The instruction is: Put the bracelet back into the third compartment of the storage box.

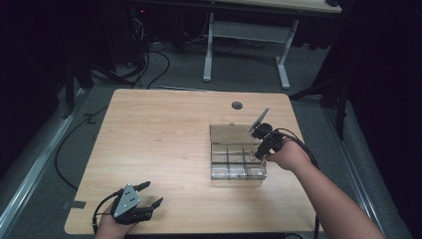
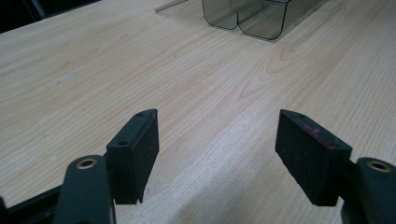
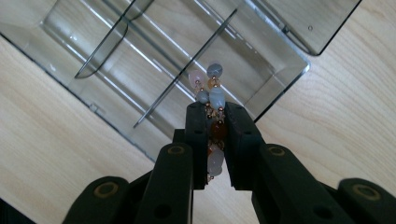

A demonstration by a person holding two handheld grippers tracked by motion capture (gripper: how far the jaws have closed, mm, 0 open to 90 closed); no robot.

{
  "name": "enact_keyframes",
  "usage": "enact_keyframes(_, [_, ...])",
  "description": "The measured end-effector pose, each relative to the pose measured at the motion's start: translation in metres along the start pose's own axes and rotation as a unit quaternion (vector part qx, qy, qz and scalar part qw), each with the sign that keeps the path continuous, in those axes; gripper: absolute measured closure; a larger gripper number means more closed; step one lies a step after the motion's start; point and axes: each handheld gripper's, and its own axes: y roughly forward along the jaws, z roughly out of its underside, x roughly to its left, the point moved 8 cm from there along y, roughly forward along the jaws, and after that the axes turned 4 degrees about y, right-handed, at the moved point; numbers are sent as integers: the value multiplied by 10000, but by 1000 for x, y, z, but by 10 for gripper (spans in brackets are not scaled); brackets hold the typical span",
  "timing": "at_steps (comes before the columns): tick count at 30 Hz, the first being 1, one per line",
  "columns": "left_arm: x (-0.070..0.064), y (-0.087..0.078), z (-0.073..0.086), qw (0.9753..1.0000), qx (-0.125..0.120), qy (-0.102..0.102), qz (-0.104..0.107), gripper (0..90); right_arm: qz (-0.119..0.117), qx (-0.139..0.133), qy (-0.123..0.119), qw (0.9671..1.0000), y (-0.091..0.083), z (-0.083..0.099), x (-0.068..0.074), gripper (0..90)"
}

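A clear plastic organiser box [image 1: 237,158] with several compartments lies open on the wooden table, its lid [image 1: 230,134] folded back on the far side. My right gripper [image 1: 260,152] hovers over the box's right end, shut on a beaded bracelet [image 3: 211,93] of pale blue, pink and orange beads. The beads hang above a compartment of the box [image 3: 140,70]. Near the table's front left edge my left gripper [image 1: 152,194] rests open, nothing between its pads [image 2: 140,149]. The box's near corner [image 2: 252,18] shows far ahead in the left gripper view.
The wooden table [image 1: 164,144] has a round cable hole [image 1: 237,105] at the back. Beyond it stand a white desk frame [image 1: 246,45] and cables [image 1: 149,64] on the grey floor.
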Motion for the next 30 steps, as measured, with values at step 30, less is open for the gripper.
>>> enact_keyframes(30, [0,0,0,10000,-19,2,10,310,87,203,130,9997,50,-30,-23,812])
